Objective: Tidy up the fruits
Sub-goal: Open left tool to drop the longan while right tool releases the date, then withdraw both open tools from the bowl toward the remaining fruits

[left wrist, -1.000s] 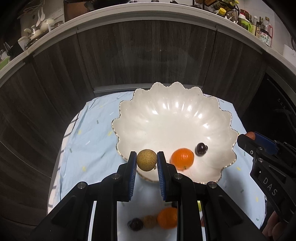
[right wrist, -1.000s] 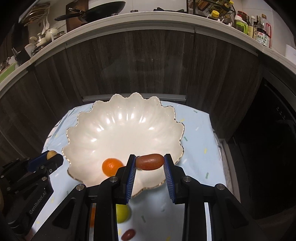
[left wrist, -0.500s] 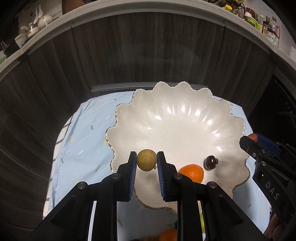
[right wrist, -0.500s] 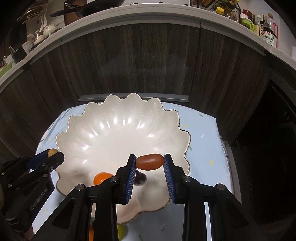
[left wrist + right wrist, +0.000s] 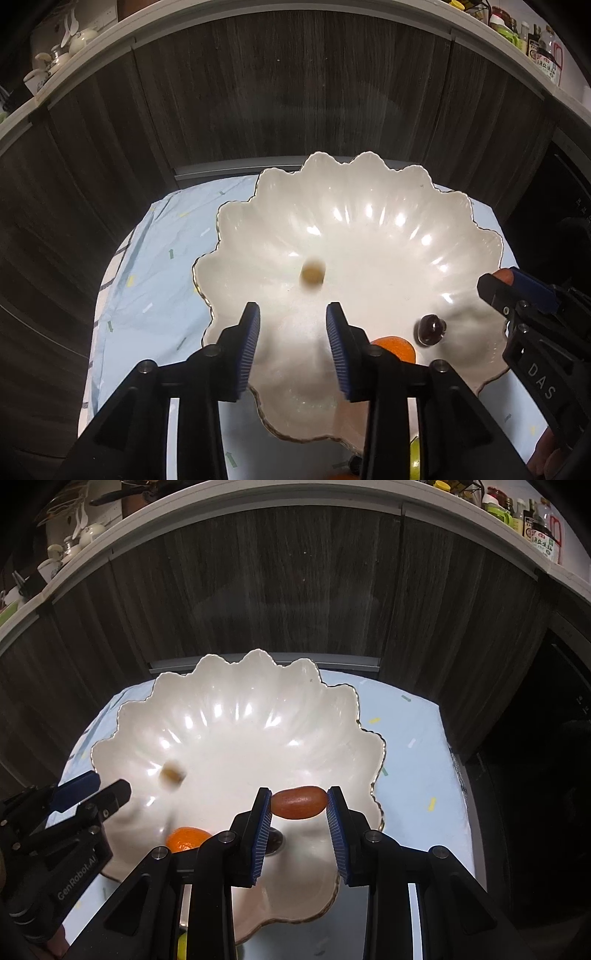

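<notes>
A: Where's the small tan fruit (image 5: pixel 312 272)?
B: Blurred, over the middle of the white scalloped bowl (image 5: pixel 369 192), clear of the left gripper (image 5: pixel 293 345), whose fingers gape wide with nothing between them.
A: And the right gripper (image 5: pixel 298 825)?
B: Its fingers pinch a reddish oblong fruit (image 5: pixel 298 802) above the bowl's near-right rim. An orange (image 5: pixel 186 839) and a dark cherry (image 5: pixel 430 329) sit inside.

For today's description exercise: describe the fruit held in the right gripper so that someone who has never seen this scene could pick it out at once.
Find the big white scalloped bowl on the pale blue cloth. Above its near right rim, the right gripper is shut on an oblong reddish-brown fruit. Unlike the round orange, the dark cherry and the blurred tan fruit, it is elongated and held off the bowl.
</notes>
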Available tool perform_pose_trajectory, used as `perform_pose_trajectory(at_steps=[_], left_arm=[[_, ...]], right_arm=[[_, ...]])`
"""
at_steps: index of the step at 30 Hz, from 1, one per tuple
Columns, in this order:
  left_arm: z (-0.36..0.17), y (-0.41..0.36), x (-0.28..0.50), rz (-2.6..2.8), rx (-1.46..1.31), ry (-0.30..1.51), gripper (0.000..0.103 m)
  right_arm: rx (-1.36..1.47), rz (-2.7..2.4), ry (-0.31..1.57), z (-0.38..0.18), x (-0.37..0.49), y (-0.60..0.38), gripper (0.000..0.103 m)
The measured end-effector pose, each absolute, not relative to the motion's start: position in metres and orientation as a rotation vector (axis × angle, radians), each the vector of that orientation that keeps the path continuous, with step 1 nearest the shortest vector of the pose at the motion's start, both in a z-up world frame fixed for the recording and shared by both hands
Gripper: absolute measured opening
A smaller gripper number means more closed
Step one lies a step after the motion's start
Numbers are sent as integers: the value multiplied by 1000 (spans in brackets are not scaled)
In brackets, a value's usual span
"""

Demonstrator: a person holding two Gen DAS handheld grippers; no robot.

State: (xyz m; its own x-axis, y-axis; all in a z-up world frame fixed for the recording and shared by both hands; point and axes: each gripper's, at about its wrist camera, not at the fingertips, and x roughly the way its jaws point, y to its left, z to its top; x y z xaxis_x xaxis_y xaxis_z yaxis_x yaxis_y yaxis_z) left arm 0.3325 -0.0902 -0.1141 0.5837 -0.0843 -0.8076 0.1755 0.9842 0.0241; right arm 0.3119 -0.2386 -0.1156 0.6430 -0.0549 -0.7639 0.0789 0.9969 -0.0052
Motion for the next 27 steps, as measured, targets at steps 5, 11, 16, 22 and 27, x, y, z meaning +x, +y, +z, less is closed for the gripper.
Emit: perform_pose_trajectory(at_steps=[5,11,16,22,27], left_arm=[[-112,-89,330,-137,113,923,48],[-106,-87,323,-128,116,907,58],[-97,-85,314,-125,110,886,65],[-80,-82,299,-117,112,850,76],[-64,-79,284,-113,105,818,83]], right_arm=[[26,-81,857,-114,309,-238,45],[25,-102,831,-109,303,-238,64],[23,-111,807,-101,296,-238,66],[28,-122,785,-88,284,-238,66],[40,-143,754,-75,270,-238,80]])
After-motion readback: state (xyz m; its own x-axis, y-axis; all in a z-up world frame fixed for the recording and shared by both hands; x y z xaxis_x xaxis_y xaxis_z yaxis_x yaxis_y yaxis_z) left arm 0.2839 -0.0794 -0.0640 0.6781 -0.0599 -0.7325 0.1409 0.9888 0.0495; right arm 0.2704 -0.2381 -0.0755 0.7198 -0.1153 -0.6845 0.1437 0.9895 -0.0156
